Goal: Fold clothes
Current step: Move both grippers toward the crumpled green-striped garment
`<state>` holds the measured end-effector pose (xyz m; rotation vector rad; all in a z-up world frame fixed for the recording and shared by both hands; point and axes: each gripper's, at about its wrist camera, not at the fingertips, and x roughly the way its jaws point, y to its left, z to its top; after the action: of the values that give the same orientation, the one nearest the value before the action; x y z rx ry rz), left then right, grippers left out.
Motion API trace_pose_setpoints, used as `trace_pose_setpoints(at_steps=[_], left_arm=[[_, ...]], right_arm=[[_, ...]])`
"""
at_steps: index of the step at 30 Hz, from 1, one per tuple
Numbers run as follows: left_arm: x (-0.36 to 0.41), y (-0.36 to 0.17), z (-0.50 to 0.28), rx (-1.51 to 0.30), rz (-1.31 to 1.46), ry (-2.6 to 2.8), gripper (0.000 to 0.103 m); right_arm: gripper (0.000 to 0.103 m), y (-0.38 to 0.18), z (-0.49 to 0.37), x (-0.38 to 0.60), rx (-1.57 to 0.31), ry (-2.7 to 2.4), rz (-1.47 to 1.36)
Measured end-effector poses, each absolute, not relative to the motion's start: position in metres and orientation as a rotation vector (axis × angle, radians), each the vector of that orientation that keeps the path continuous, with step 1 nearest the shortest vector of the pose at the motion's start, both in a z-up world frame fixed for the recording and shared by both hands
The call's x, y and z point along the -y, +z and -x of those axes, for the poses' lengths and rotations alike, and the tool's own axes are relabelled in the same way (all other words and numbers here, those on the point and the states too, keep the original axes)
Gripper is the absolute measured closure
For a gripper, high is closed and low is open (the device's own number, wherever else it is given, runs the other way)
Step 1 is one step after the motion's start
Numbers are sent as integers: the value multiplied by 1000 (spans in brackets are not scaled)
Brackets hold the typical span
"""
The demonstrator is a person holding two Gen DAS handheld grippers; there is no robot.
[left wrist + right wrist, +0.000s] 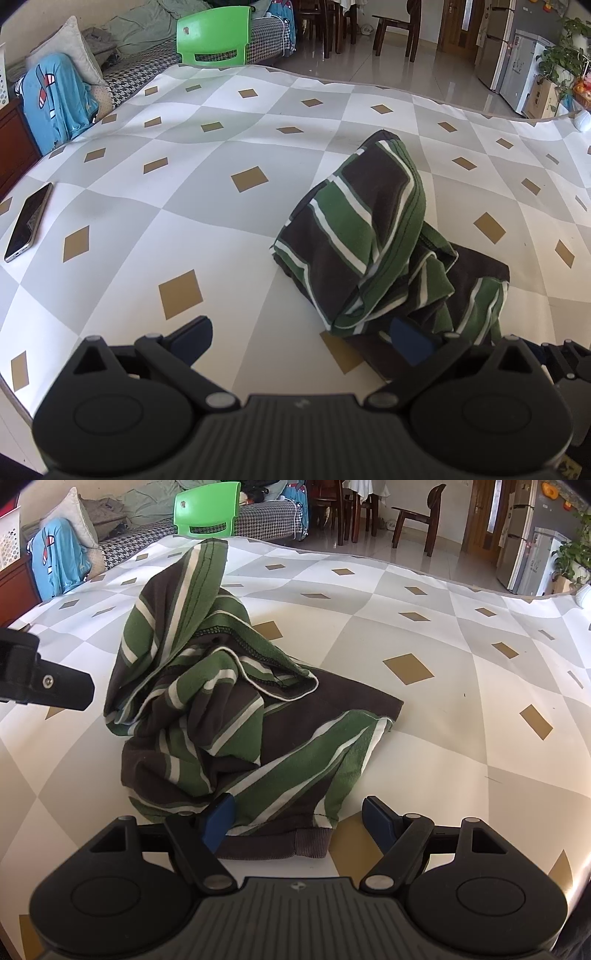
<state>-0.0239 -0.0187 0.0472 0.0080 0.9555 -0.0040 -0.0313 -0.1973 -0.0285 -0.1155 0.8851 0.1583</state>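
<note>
A crumpled shirt point(369, 240) with green, brown and white stripes lies heaped on the checked tablecloth point(184, 206). My left gripper point(303, 339) stands open just before the heap's near left edge. Its right fingertip point(410, 343) sits against the cloth, and bare table shows between the fingers. In the right wrist view the same shirt point(229, 709) fills the middle, one part standing up at the back. My right gripper point(297, 823) is open, and the shirt's brown ribbed hem point(280, 843) lies between its fingers without being pinched. The left gripper's finger point(62, 690) shows at the left of that view.
A phone point(27, 221) lies near the table's left edge. Behind the table stand a green plastic chair point(214, 37) and a sofa with a blue garment point(55, 107) over it. Wooden chairs point(417, 520) and a fridge point(498, 48) stand farther back.
</note>
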Motion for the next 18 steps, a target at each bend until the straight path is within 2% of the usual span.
trace_pose_setpoints(at_steps=[18], left_arm=[[32, 58, 32, -942, -11, -46, 0]], right_arm=[[27, -29, 35, 197, -868, 156, 115]])
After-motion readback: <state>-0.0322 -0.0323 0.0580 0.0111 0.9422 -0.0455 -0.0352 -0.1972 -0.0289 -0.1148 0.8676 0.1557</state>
